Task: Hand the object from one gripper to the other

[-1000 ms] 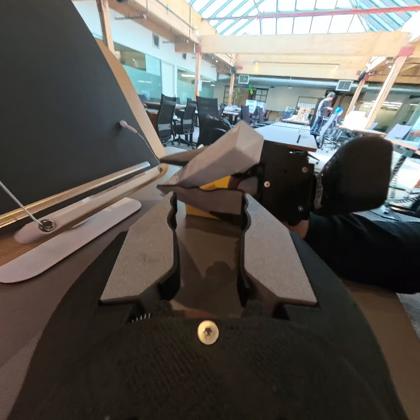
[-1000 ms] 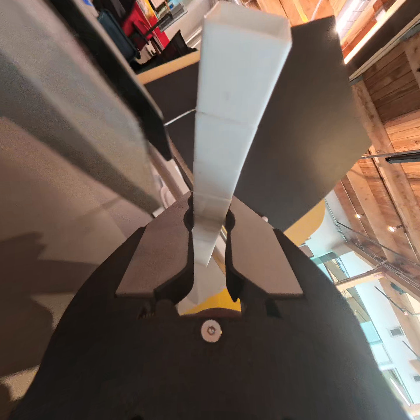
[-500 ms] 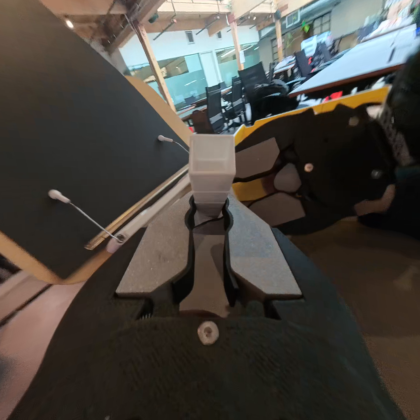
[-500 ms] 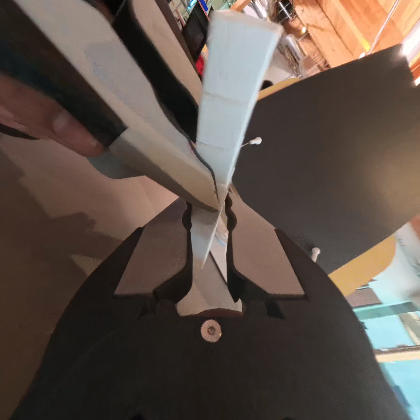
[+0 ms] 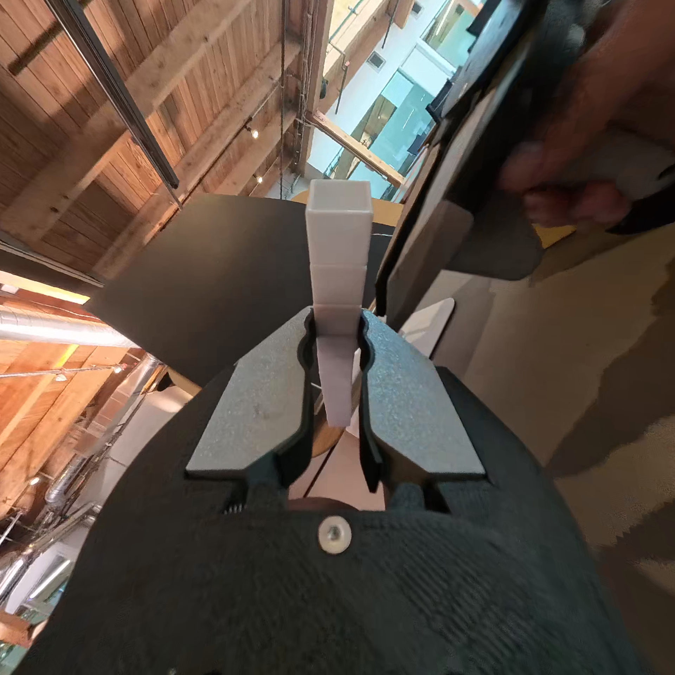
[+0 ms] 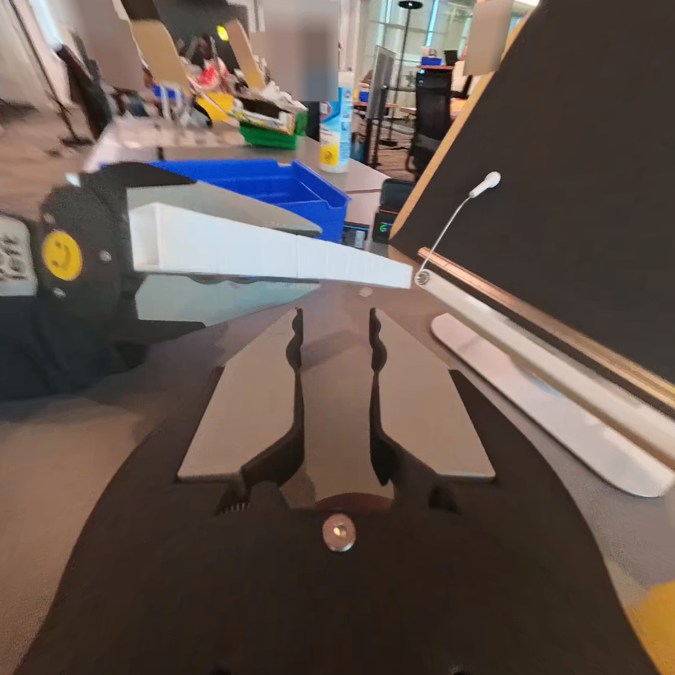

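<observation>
A white tapered square tube (image 5: 338, 255) is clamped between the jaws of my left gripper (image 5: 336, 321), its open wide end pointing away from the camera. In the right wrist view the tube (image 6: 255, 252) lies level, held by the left gripper (image 6: 318, 258) coming in from the left. My right gripper (image 6: 334, 314) is open and empty, just below and in front of the tube's narrow end, not touching it. In the left wrist view, the right gripper's grey fingers (image 5: 431, 226) show at upper right with a hand (image 5: 584, 128) on it.
A black board (image 6: 566, 146) on a stand with a white base (image 6: 548, 401) stands close on the right. A blue bin (image 6: 274, 182), a white bottle (image 6: 336, 128) and a green tray (image 6: 270, 137) sit on the grey table (image 6: 91, 456) behind. The grippers are tip to tip, or close to it.
The tube passed from my right gripper to my left. The left jaws closed on it; the right jaws opened and drew back below it. Both views swung round.
</observation>
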Demonstrator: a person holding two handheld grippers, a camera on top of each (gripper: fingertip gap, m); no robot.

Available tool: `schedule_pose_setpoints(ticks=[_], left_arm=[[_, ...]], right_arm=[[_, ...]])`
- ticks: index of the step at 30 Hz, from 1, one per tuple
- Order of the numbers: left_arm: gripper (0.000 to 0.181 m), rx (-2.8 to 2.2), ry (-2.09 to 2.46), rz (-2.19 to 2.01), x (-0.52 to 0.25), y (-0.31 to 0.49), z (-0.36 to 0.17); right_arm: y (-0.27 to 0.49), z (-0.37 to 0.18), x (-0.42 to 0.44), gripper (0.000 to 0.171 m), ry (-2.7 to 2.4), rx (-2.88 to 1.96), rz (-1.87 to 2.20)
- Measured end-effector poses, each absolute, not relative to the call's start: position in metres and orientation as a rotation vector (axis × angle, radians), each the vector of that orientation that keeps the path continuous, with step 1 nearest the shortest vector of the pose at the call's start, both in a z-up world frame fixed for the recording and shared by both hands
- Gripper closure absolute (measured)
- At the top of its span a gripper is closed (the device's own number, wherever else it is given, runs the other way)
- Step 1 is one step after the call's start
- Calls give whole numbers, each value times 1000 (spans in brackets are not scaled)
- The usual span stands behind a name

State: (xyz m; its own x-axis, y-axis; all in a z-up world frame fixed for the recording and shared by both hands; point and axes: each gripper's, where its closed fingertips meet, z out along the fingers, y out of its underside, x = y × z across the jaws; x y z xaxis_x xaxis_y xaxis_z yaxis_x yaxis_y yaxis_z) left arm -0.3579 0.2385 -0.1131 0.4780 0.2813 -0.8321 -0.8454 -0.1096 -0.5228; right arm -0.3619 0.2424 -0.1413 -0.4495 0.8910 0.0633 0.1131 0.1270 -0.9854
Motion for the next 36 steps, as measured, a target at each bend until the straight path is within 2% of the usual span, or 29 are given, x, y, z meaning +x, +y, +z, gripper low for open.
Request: schedule_pose_setpoints(ticks=[6,10,16,25,27,30,31,34,36], left_arm=[[162,-1289,640,1039,-344,226,-113],[162,-1257,757,1079,-327,222,-124],[162,-1142,1027,1372,-303,230,-143],[162,-1157,1097,1386,-292,236,-159],[159,-1183,1016,1329,-293,235,-155],[132,-1297,774,1031,-301,232,-144],[128,-1344,685,912,-308,230,-140],[136,-1435,499,653,-333,222,-136],[141,-1446,414,503,-342,217,-132]], right_arm=[[236,-135,-353,120,-1692,-1194,1866],[236,-139,-353,120,-1673,-1331,2004],[228,-135,-348,119,-1704,-1381,2101],[215,-160,-345,134,-1890,-1432,1993],[217,-152,-344,134,-1863,-1387,2000],[230,-137,-347,137,-1746,-1328,1986],[237,-133,-349,140,-1704,-1313,1968],[259,-126,-352,152,-1587,-1284,1874],[264,-124,-353,153,-1574,-1263,1817]])
